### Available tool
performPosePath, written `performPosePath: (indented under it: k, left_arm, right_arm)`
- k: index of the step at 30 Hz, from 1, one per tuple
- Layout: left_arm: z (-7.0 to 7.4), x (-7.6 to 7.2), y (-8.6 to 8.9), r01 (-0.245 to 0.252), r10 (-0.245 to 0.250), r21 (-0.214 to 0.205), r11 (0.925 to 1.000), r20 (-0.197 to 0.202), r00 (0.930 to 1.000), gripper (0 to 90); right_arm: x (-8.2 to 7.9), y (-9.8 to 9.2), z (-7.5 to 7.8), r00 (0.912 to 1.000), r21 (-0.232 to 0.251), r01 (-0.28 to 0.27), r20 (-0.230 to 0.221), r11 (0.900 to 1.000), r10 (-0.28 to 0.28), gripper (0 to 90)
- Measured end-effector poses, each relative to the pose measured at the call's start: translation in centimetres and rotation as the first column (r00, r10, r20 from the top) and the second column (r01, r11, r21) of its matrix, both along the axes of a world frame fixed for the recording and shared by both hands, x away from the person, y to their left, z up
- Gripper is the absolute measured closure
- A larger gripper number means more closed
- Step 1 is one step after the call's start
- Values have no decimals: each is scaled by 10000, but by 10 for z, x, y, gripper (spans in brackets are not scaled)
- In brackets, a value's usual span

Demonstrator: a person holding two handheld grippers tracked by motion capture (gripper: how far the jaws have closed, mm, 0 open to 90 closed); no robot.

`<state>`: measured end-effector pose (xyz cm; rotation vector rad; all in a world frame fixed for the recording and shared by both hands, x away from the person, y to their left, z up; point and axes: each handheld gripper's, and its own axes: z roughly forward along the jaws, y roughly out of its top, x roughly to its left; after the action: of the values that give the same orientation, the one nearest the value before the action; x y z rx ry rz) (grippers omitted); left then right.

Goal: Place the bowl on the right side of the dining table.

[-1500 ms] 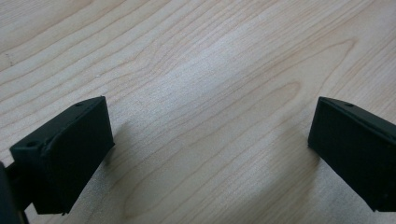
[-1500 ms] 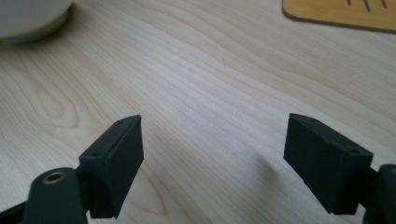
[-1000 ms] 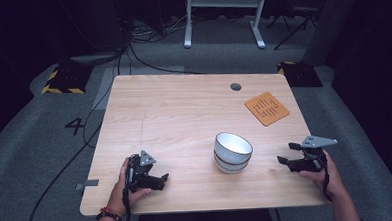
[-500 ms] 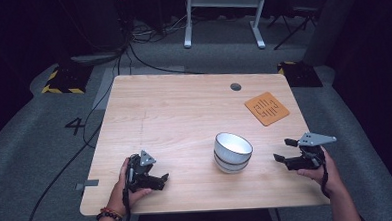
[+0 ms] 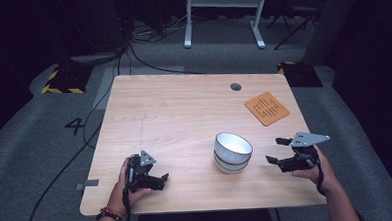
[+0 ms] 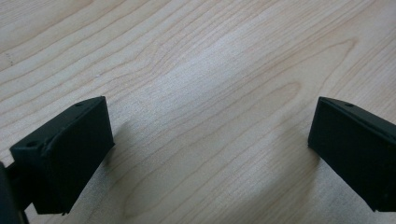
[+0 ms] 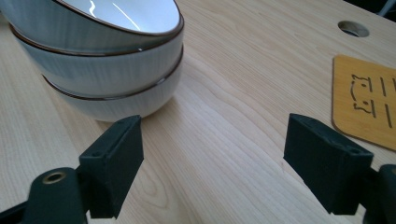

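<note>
Right gripper (image 5: pixel 277 150), held in the person's right hand (image 5: pixel 317 169) at the near right part of the table (image 5: pixel 184 116), hangs just above the wood with its two black jaws spread wide and nothing between them. It points left toward the stack of bowls (image 5: pixel 232 152), which stands on the near half of the tabletop, a little right of centre, near the gripper but apart from it. In the right gripper view the stack (image 7: pixel 102 56) sits at the upper left, beyond the left jaw: three pale bowls with thin dark brown rims are nested one in another, the top one showing a glossy white inside, and the bottom one resting on the wood. No jaw touches them. An orange-brown wooden coaster (image 5: pixel 266 108) with cut slots lies farther back on the right side of the table, well apart from the bowls; in the right gripper view its corner (image 7: pixel 364 102) shows past the right jaw. A small round grommet hole (image 5: pixel 235 86) sits in the tabletop near the far edge. Left gripper (image 5: pixel 162 180), held in the left hand (image 5: pixel 122 186) at the near left of the table, rests low on the wood, well apart from the bowls; in the left gripper view (image 6: pixel 210 154) its jaws stand wide apart over bare wood grain, holding nothing.
</note>
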<state>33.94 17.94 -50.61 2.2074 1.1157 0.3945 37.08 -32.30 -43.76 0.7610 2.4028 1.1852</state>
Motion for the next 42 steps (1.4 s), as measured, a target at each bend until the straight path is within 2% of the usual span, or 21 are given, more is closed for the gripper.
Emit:
performPosePath:
  k: [8,21,29,30,36,38,42]
  left_arm:
    - [0,0,0,0,0,1,10000,-2,10000,1]
    - [0,0,0,-4,4,-1,10000,-4,10000,1]
    - [0,0,0,-10,10,-8,10000,11,10000,1]
    - [0,0,0,-7,7,-3,10000,3,10000,1]
    - [0,0,0,-4,4,-8,10000,-3,10000,1]
    - [0,0,0,-7,7,-9,10000,-3,10000,1]
    - [0,0,0,-7,7,-15,10000,6,10000,1]
  right_arm:
    - [-3,12,8,9991,37,-411,41,9991,411,199]
    - [-5,39,18,9913,-54,-1298,191,9915,1299,201]
    - [-6,46,21,9894,-196,-1441,166,9894,1444,202]
    - [-6,48,22,9875,-81,-1566,165,9876,1567,203]
    - [-7,56,24,9826,-118,-1849,172,9827,1851,204]
    - [-8,57,25,9825,-240,-1847,191,9825,1852,205]
    - [-8,60,25,9804,-143,-1962,175,9805,1964,205]
